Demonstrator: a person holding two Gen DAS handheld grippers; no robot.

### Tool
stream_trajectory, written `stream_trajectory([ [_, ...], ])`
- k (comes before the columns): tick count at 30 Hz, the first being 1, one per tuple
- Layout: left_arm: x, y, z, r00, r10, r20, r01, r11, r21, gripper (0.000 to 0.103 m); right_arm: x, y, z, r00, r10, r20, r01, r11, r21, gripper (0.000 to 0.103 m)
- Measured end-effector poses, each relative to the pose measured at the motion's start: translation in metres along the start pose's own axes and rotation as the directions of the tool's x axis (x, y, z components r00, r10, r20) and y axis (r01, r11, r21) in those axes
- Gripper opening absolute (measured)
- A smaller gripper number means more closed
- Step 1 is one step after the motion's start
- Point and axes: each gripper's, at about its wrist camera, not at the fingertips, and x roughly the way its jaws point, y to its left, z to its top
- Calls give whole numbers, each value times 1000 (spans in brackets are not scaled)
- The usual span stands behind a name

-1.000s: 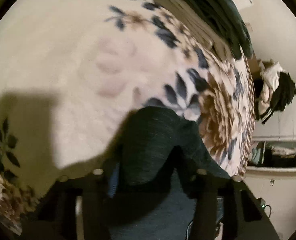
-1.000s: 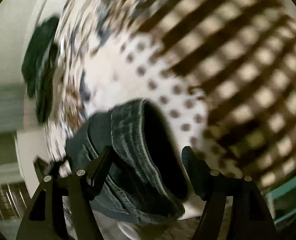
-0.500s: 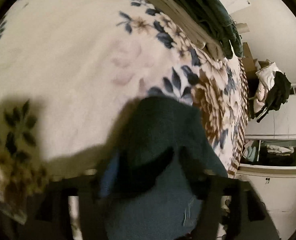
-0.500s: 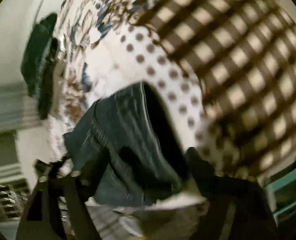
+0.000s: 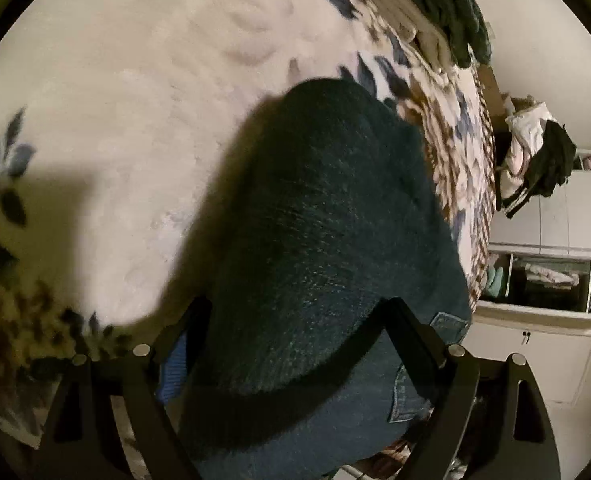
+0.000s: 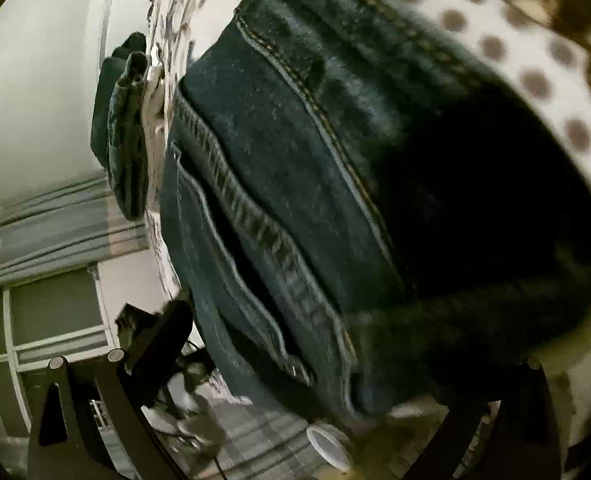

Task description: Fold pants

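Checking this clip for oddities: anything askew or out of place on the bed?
Nothing stands out. The jeans bulge between both grippers over the floral blanket; folded clothes sit stacked at its far edge.

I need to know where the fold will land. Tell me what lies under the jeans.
Under the jeans the left wrist view shows a cream floral blanket; the right wrist view shows its dotted edge. Whatever lies directly beneath the denim is covered.

Both views are taken very close, along the fingers. In the left wrist view the dark blue denim pants (image 5: 327, 240) fill 6 o'clock, the cream floral blanket (image 5: 135, 100) 10 o'clock. In the right wrist view the same pants (image 6: 335, 180) fill the centre, that blanket's dotted border (image 6: 535, 80) showing at 2 o'clock.
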Motion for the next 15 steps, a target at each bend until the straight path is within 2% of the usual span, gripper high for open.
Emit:
stream_trajectory([
  [3, 3, 2, 2, 1000, -16, -2, 16, 1000, -7, 88, -1, -5, 1, 998, 47, 47, -49, 998, 47, 103],
  [7, 4, 3, 2, 1000, -21, 4, 21, 1000, -14, 88, -2, -1, -5, 994, 50, 97, -55, 997, 55, 103],
  [8, 4, 2, 1, 1000, -19, 5, 20, 1000, -7, 88, -4, 0, -6, 994, 33, 105, -39, 998, 56, 96],
  [9, 2, 0, 0, 1000, -13, 11, 13, 1000, 9, 83, -5, 1, -8, 994, 15, 112, -20, 999, 49, 93],
  [10, 2, -3, -1, 1000, -6, 20, 5, 1000, 22, 76, -7, 3, -8, 993, -10, 122, 5, 999, 43, 79],
  [11, -1, -6, -4, 1000, 0, 29, -1, 999, 42, 61, -8, 6, -10, 991, -25, 129, 20, 999, 43, 69],
  [12, -4, -7, -6, 999, -1, 38, -1, 999, 52, 48, -10, 8, -12, 990, -35, 134, 29, 999, 46, 65],
  [14, -13, -11, -12, 998, -1, 63, -4, 997, 74, 35, -14, 15, -17, 988, -58, 142, 52, 998, 46, 54],
  [15, -16, -12, -14, 997, -1, 71, -5, 997, 80, 30, -16, 19, -19, 987, -70, 143, 65, 997, 39, 52],
])
